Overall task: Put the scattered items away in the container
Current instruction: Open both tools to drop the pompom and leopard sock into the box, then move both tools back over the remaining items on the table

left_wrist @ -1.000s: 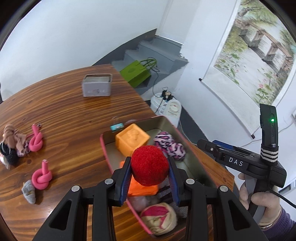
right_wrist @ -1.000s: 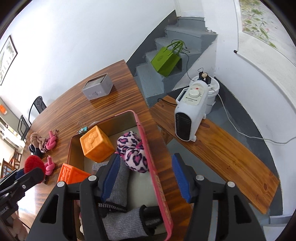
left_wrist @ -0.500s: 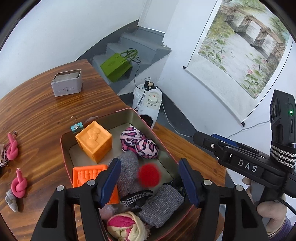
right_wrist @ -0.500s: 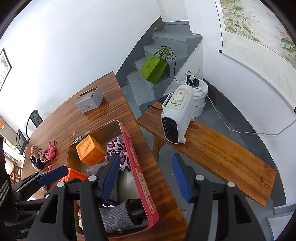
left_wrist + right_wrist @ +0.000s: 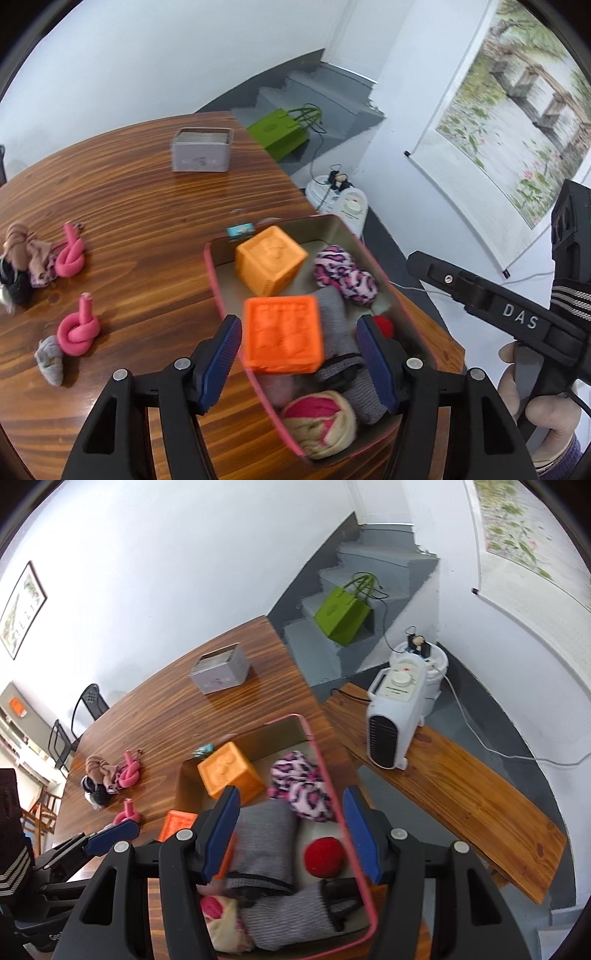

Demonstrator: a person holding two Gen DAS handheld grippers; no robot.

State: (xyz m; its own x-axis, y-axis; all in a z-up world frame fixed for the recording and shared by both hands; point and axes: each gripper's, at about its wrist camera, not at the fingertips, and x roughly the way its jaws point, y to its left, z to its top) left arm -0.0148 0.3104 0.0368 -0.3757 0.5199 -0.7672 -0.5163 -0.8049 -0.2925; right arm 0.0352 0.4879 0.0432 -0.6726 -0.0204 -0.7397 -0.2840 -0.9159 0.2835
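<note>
Your left tongs (image 5: 299,354) have let go of the red pompom (image 5: 325,857) since a second ago: their jaws have just been opening and now stand apart with nothing pressed between the pads, hanging over the near end of the container (image 5: 334,221). The pompom lies on the container floor by the right wall, beside the grey sock (image 5: 264,836). Your right tongs (image 5: 291,830) are also apart and empty above the same tin. The container's long axis runs away from you toward the far bench (image 5: 122,206) edge, near end under the tongs. The left view gives you what is left out on the bench: two pink knots (image 5: 77,328), a brownish cloth bundle (image 5: 26,247) and a small grey piece (image 5: 50,360), all well to the left of the container. In that view the pompom is only a red sliver behind the right finger, and motion blur makes the nearer orange cube (image 5: 282,334) hard to place, probably resting on the socks. The right view shows the pompom whole.
</note>
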